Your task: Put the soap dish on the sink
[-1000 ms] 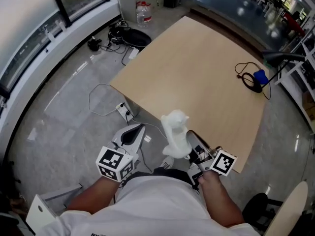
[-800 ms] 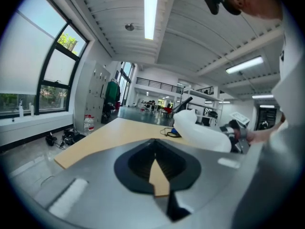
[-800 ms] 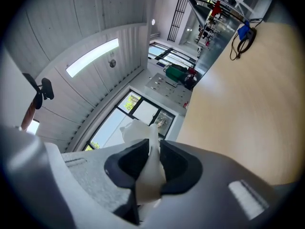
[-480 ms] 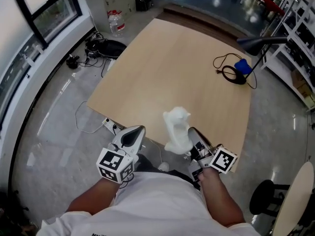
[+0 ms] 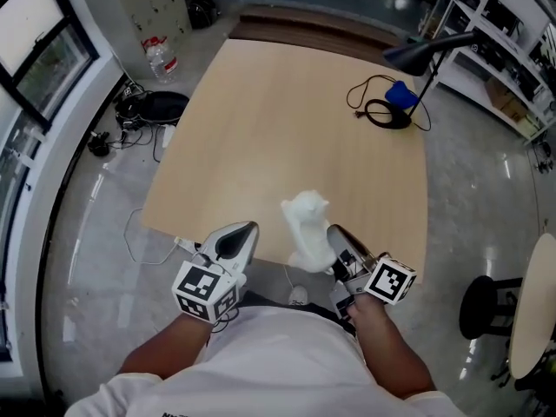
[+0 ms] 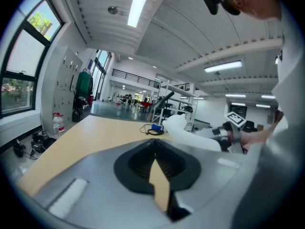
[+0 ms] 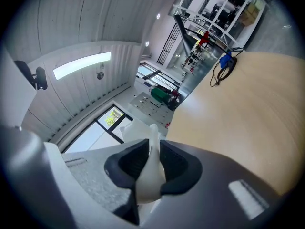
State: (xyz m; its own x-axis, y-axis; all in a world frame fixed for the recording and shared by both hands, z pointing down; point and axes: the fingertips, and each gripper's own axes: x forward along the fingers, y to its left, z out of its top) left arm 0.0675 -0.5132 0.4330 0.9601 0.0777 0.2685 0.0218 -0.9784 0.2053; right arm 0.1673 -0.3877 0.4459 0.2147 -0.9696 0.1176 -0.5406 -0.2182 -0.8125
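Observation:
A white soap dish (image 5: 308,228) hangs over the near edge of the wooden table (image 5: 295,120). My right gripper (image 5: 334,237) is shut on its lower end. In the right gripper view the dish (image 7: 150,168) stands pinched between the black pads of the right gripper (image 7: 153,144). My left gripper (image 5: 243,230) is beside it on the left, shut and empty, just short of the table's edge. In the left gripper view the tips of the left gripper (image 6: 155,142) meet, and the dish (image 6: 190,132) shows to the right. No sink is in view.
A black cable with a blue thing (image 5: 382,107) lies at the table's far right, under a black desk lamp (image 5: 426,50). On the floor are a water bottle (image 5: 159,59) and a black round thing with cables (image 5: 152,107) at the left. A stool (image 5: 486,307) and shelves (image 5: 512,16) stand at the right.
The view has swung round, so the table now lies straighter ahead and nearer. Both grippers have come along with it, and the soap dish is still in the right one.

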